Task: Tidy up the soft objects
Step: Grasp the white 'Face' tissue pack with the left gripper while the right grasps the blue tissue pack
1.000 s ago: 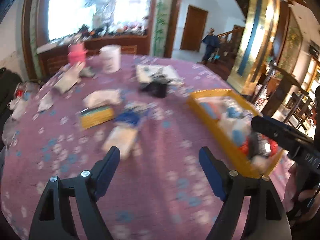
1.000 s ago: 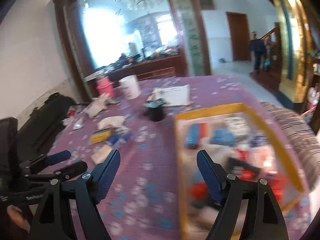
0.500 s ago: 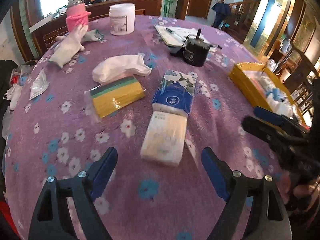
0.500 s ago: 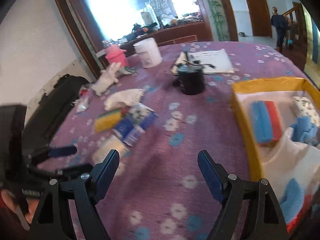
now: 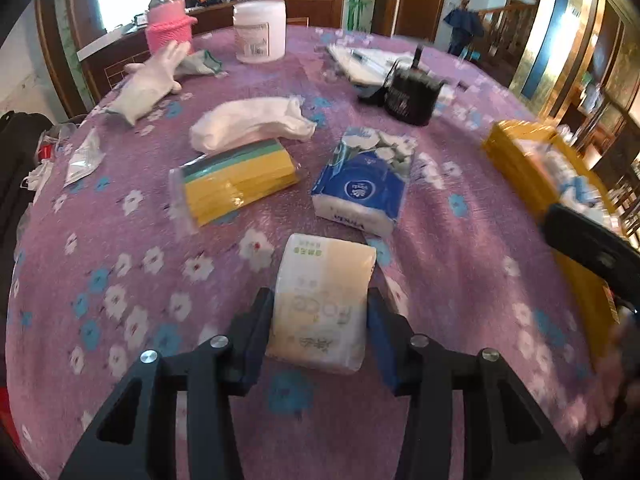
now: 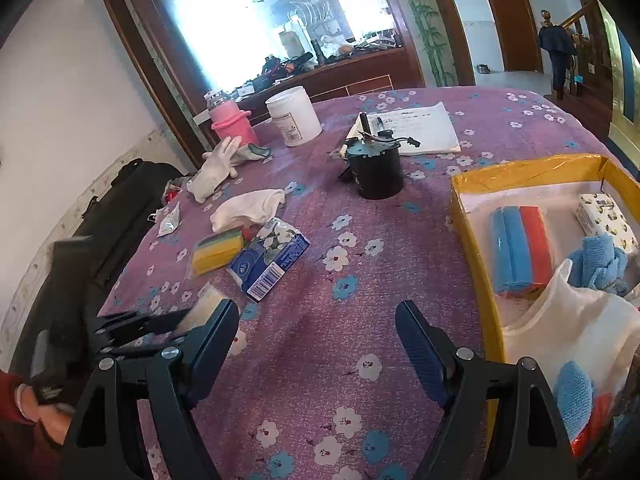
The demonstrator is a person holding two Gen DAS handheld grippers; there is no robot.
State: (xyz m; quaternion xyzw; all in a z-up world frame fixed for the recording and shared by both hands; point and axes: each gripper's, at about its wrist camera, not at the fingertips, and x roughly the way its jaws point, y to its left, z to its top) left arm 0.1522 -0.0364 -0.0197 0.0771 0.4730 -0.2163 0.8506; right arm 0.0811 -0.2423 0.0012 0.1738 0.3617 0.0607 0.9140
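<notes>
My left gripper (image 5: 320,320) is shut on a cream tissue pack (image 5: 324,292) that lies on the purple flowered tablecloth (image 5: 120,280), one finger against each long side. Beyond it lie a blue tissue pack (image 5: 364,176), a yellow and green sponge pack (image 5: 236,180), a white cloth (image 5: 252,124) and a white glove (image 5: 148,84). My right gripper (image 6: 316,332) is open and empty above the cloth, left of the yellow box (image 6: 476,264), which holds blue and red sponges (image 6: 520,248), blue cloths and a white bag.
A black round motor (image 6: 374,172) with wires, papers (image 6: 416,128), a white tub (image 6: 294,116) and a pink bottle (image 6: 230,122) stand at the table's far side. A black bag (image 6: 120,208) lies off the left edge. A sachet (image 5: 84,156) lies near that edge.
My left gripper has moved forward and down and has closed on the cream tissue pack. My right gripper has swung left, away from the yellow box, and stays open.
</notes>
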